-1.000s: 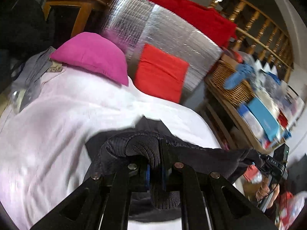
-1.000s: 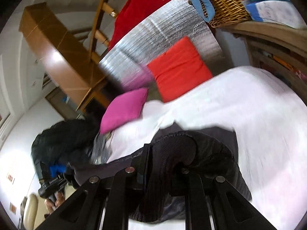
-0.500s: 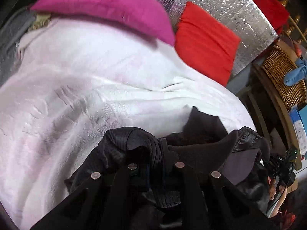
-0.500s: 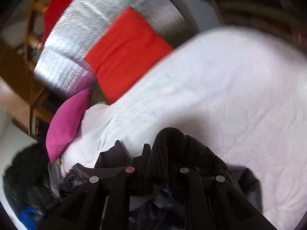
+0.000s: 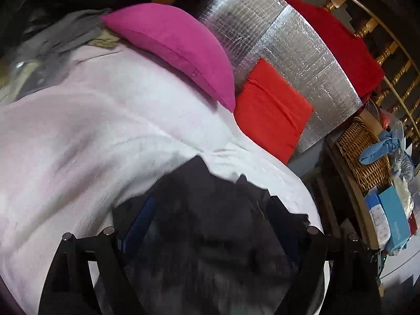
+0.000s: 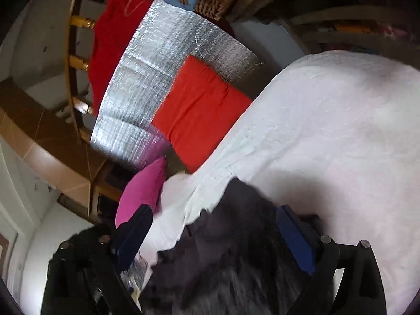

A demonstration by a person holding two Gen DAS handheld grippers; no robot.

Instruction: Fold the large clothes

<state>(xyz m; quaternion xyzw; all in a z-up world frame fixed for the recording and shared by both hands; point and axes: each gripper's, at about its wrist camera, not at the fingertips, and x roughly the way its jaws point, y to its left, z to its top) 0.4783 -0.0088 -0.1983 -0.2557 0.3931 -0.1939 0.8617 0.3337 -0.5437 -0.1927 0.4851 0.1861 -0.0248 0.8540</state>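
Observation:
A dark grey-black garment lies bunched on the white bed cover, blurred by motion. My left gripper is open, its blue-padded fingers spread wide on either side of the cloth, which lies loose between them. In the right wrist view the same garment lies between the spread fingers of my right gripper, also open. The bed cover stretches away to the right there.
A magenta pillow and a red cushion lean on a silver foil panel at the head of the bed. A wicker basket and boxes stand on a shelf at the right. Grey clothes lie at the far left.
Both grippers were shut on the dark garment and holding it up; now both have opened wide and the garment has dropped onto the bed between the fingers.

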